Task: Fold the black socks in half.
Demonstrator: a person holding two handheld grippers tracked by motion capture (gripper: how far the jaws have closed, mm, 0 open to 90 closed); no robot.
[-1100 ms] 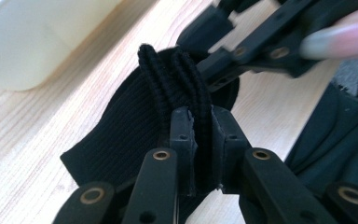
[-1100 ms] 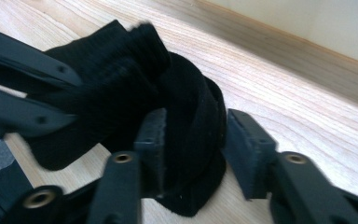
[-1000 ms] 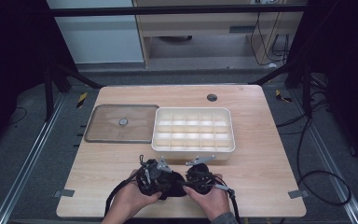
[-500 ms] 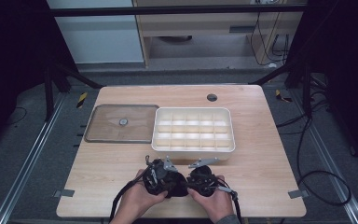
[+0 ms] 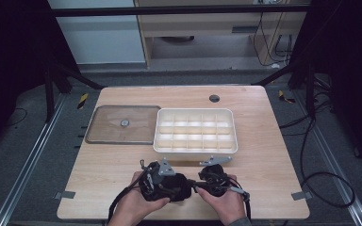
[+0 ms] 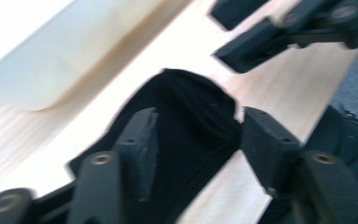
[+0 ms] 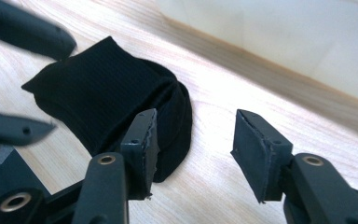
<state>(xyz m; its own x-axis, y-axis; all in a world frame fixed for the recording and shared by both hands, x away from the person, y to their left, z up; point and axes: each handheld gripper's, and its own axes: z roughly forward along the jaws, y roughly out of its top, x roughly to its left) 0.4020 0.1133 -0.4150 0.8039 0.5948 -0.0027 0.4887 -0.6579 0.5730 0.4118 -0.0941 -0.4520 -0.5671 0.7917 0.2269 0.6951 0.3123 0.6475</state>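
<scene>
I had both grippers low at the near edge of the table, just in front of the white divided tray (image 5: 196, 130). Between them lay the folded black sock (image 7: 112, 116), flat on the wood near the tray's front wall. The left gripper (image 6: 198, 144) stood released, its jaws either side of the sock's rounded end without pinching it. The right gripper (image 7: 193, 149) was spread too, one jaw at the sock's folded edge, the other over bare wood. I judged the sock light, soft and limp, likely to unfold if lifted by a corner, so I would pinch across the thick fold through all layers.
</scene>
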